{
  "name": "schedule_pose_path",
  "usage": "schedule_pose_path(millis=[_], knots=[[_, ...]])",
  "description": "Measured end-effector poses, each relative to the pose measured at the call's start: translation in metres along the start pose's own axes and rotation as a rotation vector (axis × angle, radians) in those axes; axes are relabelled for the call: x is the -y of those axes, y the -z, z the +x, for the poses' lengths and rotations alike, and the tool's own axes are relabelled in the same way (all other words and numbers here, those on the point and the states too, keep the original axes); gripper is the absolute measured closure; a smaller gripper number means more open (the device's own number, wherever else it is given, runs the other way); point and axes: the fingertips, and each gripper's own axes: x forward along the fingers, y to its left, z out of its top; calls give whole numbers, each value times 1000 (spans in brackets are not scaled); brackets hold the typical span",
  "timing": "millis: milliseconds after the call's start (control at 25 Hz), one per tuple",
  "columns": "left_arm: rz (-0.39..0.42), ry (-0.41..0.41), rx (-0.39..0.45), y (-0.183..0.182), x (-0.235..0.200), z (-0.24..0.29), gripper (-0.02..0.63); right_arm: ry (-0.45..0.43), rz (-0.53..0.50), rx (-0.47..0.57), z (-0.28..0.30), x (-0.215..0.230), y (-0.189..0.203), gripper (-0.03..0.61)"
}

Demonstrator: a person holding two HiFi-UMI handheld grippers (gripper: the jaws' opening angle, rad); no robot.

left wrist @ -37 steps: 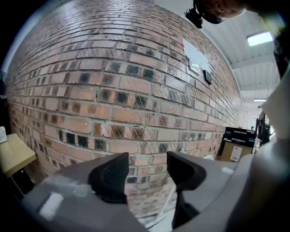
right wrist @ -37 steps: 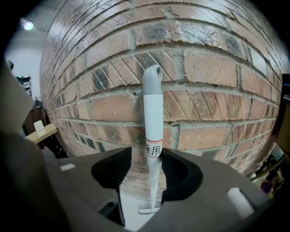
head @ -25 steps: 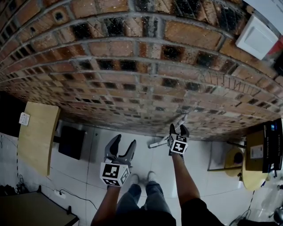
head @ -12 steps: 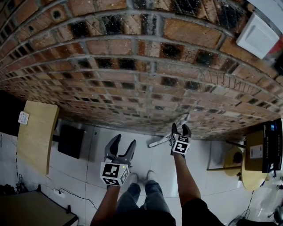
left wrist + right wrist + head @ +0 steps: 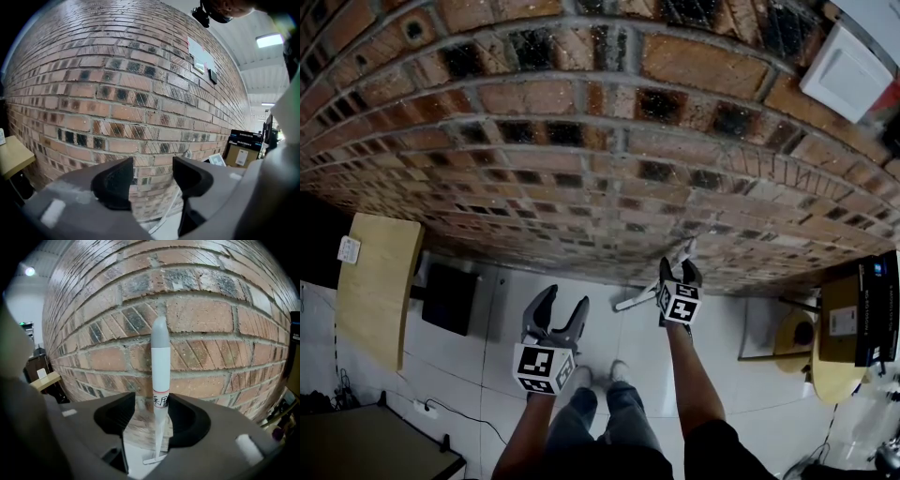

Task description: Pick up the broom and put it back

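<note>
Broom (image 5: 160, 362) up against the wall, right gripper (image 5: 152, 414) loose around its handle

The white broom stands against the brick wall (image 5: 581, 141), lower centre-right in the head view, with its foot down on the pale floor (image 5: 619, 347). The right gripper's jaws are partway apart with the handle between them. The handle sits right up against the jaw on the picture's right, with a clear gap to the other one, so it's not a real squeeze. The left gripper (image 5: 152, 176), bottom centre of the head view, is spread wide with nothing in it, just pointing at bricks.
</note>
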Motion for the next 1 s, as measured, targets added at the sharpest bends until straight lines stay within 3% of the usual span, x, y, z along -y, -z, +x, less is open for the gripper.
schedule_pose_path(millis=[440,560,640,840,1000], knots=[[-3,4,0,0,4,4,351,1,-30,-14,-6,7,5,351],[1,12,6,-2,6,5,351,-4,-16,-7,-19,10,7,329],[10,21,9,-4,9,3,351,4,-9,5,-36,12,5,273],[50,44,44,-20,16,-12,351,38,-75,121,-105,-1,-36,228],[92,59,102,-45,26,-42,351,18,-60,265,-183,-31,-83,219]])
